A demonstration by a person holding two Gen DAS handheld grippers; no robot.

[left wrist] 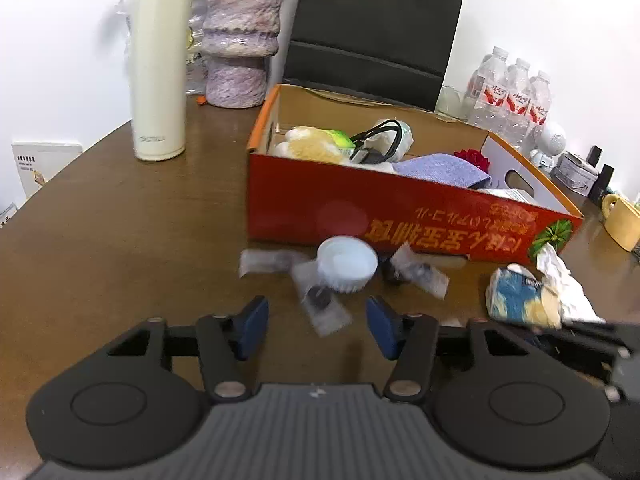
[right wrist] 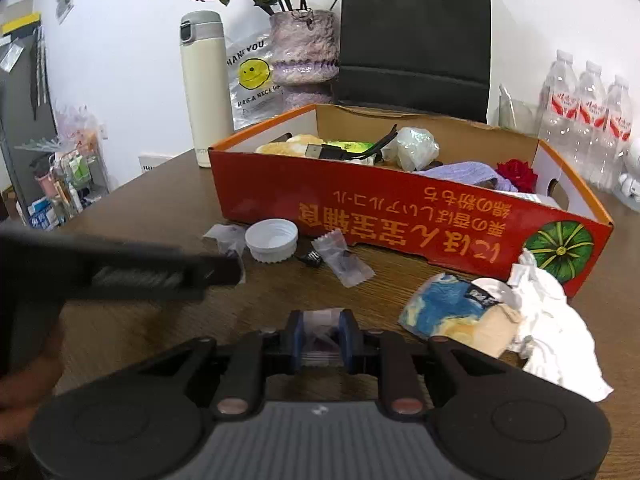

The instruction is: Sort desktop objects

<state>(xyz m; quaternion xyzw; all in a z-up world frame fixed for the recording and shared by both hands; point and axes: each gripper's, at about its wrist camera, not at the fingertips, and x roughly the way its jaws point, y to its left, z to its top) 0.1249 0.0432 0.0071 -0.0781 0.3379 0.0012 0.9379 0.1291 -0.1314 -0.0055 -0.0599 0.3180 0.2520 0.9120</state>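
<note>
A red cardboard box (left wrist: pixel 360 216) (right wrist: pixel 400 216) holding mixed items stands on the brown table. In front of it lie a white plastic lid (left wrist: pixel 347 263) (right wrist: pixel 272 240) and clear plastic packets (left wrist: pixel 326 308) (right wrist: pixel 346 264). A blue and yellow cloth (left wrist: pixel 520 298) (right wrist: pixel 452 312) and crumpled white paper (right wrist: pixel 556 328) lie to the right. My left gripper (left wrist: pixel 316 326) is open just above a packet near the lid. My right gripper (right wrist: pixel 322 338) is shut on a clear plastic packet (right wrist: pixel 322 336).
A cream thermos (left wrist: pixel 158 76) (right wrist: pixel 204 88), a purple vase (left wrist: pixel 240 40) and a black bag (left wrist: pixel 376 28) stand behind the box. Water bottles (left wrist: pixel 512 96) stand at the far right, a yellow mug (left wrist: pixel 620 220) near the right edge.
</note>
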